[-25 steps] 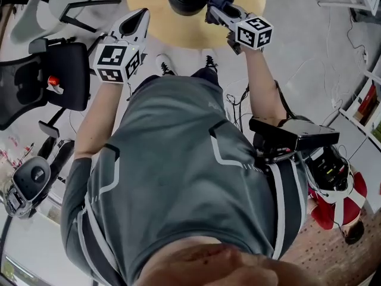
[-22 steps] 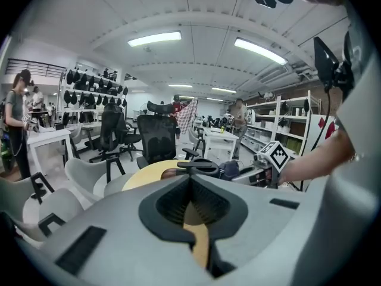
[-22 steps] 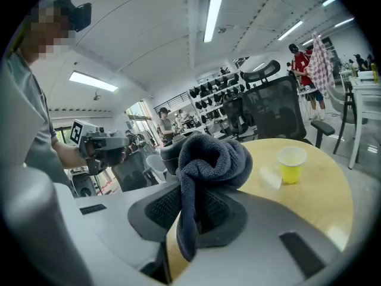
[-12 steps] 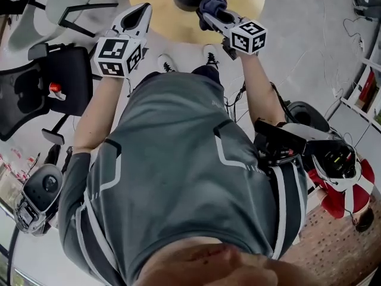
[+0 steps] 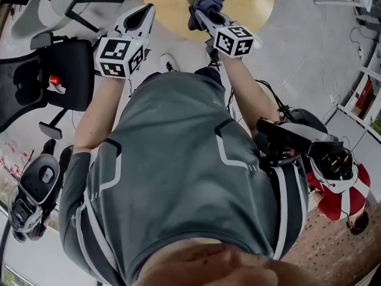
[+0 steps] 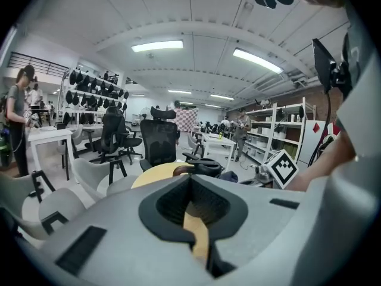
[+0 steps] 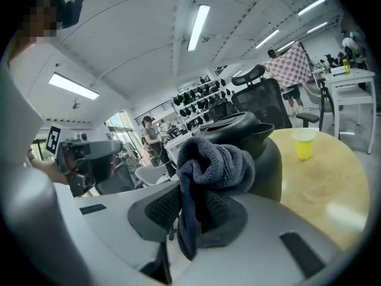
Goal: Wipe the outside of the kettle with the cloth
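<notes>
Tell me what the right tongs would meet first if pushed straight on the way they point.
The kettle. Its dark side stands right behind the cloth pinched in the right tongs, so the cloth would press on it first. Whether they touch now is unclear.

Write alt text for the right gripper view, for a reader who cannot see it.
The right gripper clamps a dark blue cloth, close against a black kettle. The kettle stands on a wooden table, a yellow cup beyond it.

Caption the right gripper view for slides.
Right gripper holds a dark blue cloth to the black kettle on a round table, yellow cup beyond.
</notes>
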Motion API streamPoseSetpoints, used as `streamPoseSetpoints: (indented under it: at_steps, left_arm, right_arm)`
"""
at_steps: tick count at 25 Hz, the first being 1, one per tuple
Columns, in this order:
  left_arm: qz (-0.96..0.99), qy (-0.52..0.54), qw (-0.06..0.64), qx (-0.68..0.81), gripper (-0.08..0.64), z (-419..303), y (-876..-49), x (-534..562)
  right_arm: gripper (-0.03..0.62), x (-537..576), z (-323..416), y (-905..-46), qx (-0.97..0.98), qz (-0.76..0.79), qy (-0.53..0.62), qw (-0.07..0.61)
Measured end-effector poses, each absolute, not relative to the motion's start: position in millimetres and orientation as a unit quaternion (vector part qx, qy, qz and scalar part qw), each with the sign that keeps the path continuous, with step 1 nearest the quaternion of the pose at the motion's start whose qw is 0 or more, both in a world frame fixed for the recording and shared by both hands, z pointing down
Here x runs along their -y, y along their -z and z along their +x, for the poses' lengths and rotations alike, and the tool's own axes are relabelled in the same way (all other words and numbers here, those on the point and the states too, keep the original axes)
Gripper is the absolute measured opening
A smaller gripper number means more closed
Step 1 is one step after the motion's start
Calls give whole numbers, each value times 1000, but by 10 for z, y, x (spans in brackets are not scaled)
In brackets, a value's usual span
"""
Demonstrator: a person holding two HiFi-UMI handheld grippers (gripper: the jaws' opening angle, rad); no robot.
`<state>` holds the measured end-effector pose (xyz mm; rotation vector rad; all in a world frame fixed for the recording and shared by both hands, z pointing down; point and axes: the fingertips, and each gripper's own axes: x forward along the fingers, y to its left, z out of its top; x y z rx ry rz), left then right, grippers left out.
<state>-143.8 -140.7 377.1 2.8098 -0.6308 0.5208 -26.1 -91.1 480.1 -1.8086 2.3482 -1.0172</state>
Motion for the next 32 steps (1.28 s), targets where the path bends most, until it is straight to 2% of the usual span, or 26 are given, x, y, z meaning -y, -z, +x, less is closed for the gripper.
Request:
streamPoseSetpoints:
  at_steps: [6, 21, 32]
  left_arm:
    - [948, -179, 115, 236, 8, -1753, -3789, 1474]
    - [930, -193, 112, 292, 8, -2391, -3846, 1637]
    - [931, -186, 124, 287, 8, -2288, -3914, 1735]
  right_arm:
    - [77, 1172, -530, -4823, -727, -598, 338, 12]
    - [77, 1941, -667, -4894, -661, -664, 346, 46]
    - [78, 1929, -728, -4913, -670, -653, 351, 36]
